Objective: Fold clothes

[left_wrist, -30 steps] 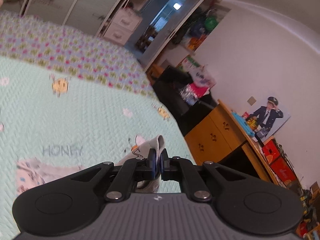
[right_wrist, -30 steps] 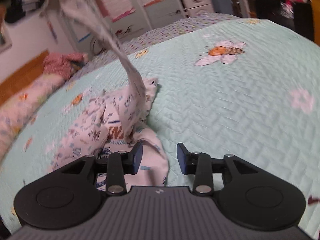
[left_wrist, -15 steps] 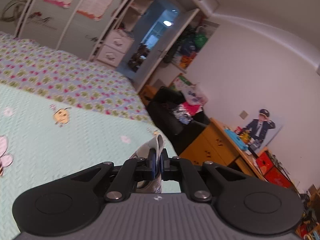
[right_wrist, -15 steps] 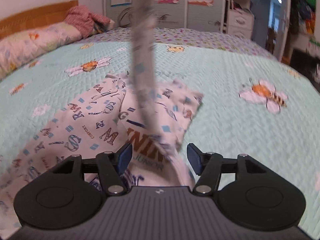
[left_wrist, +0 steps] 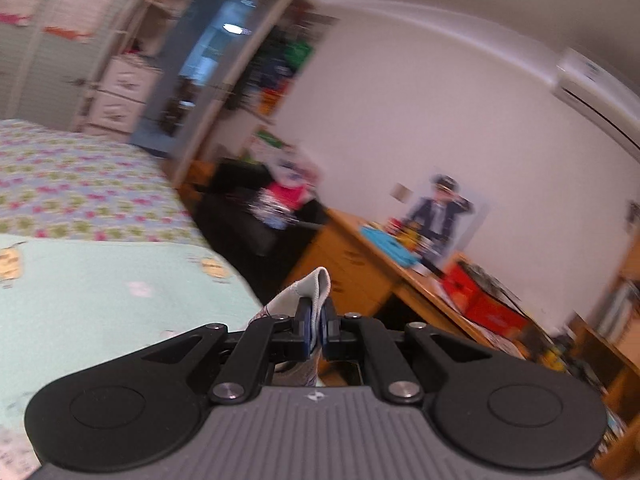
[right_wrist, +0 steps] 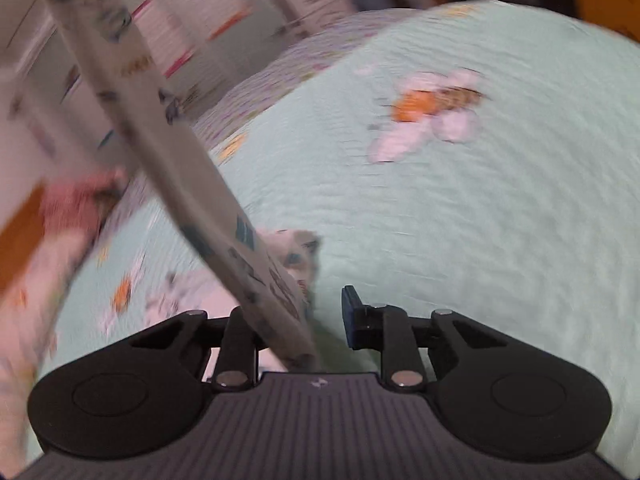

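Here's the bed (right_wrist: 500, 208), covered in a pale mint quilted bedspread (left_wrist: 100, 300) with a wavy stitched texture. A bee print (right_wrist: 432, 112) with an orange body and pinkish-white wings sits far right on it. Further back, a floral sheet (left_wrist: 72, 188) in pink, green and lilac runs along the far edge. On the near left, a printed white garment (right_wrist: 292, 256) lies bunched on the bedspread, one strip of it rising up and left off the surface. At the far left, blurred, something pink (right_wrist: 76, 204) rests by the headboard.

Black claw (left_wrist: 316, 330), blue pads (right_wrist: 351, 316)
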A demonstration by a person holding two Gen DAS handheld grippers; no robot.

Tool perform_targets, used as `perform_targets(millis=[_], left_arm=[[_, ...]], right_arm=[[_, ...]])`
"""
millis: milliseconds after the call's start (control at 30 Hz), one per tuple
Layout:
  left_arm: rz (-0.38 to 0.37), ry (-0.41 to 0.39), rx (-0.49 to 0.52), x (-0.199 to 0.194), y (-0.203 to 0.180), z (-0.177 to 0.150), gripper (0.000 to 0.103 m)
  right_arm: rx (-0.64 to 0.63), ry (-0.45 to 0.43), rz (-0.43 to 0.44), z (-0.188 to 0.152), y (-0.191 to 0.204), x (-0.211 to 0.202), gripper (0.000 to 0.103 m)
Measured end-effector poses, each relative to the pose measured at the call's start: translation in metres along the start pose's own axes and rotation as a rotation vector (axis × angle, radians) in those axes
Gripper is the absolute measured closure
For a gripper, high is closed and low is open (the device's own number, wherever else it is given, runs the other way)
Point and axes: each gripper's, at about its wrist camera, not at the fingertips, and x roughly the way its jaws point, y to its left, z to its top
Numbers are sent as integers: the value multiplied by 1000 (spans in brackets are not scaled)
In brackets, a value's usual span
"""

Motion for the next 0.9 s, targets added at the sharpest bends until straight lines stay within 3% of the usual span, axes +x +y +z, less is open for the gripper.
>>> perform_targets(millis=[200, 300, 500, 700, 900], left_arm=[[-69, 43, 33, 27, -27, -21, 100], [-33, 61, 35, 30, -26, -35, 100], [94, 153, -88, 28, 28, -86, 100], [213, 225, -250, 14, 85, -146, 99], [199, 239, -528, -39, 129, -230, 99]], right_arm=[[195, -32, -18, -9, -39, -3, 78], [199, -7, 34, -10, -48, -6, 77], [238, -12, 109, -12, -74, -24, 57], [356, -61, 145, -7, -103, -32, 55], [577, -115, 171, -1, -114, -18, 50]])
